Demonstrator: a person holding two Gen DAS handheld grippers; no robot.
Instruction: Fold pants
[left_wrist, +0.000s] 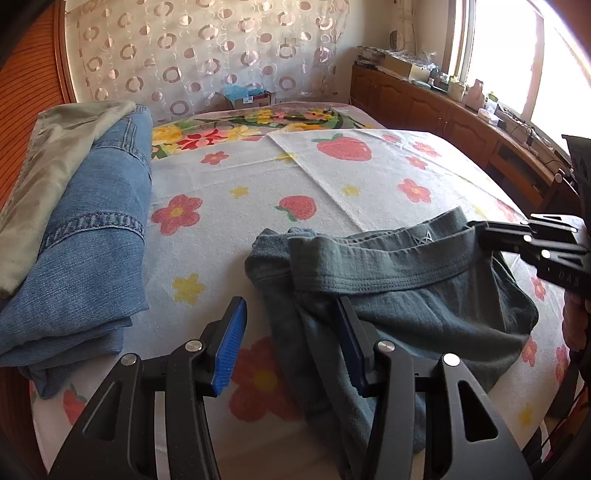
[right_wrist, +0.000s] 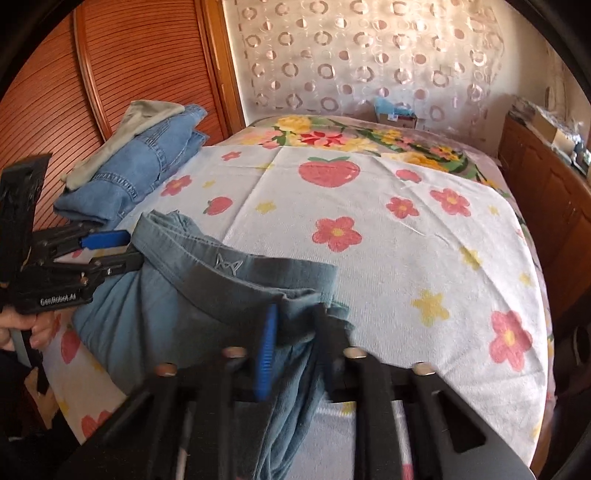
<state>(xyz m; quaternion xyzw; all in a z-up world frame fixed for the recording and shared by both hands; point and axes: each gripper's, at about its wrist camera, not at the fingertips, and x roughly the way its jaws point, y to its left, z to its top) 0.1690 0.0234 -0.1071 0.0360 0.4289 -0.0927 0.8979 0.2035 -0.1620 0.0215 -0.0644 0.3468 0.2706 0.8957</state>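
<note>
Left wrist view shows the grey-green pants lying bunched on the near part of the bed, waistband raised toward the far side, not yet folded flat; judged from this, the folding is at an early stage, with the legs yet to be laid over. The left tool stands spread, one pad over the fabric, not pinching it. The right tool is clenched on the waistband's right corner. Folded blue jeans and a pale green garment sit stacked at the far left. The left tool's body reads "GenRobot.AI"; a small star-like logo marks the waistband
</note>
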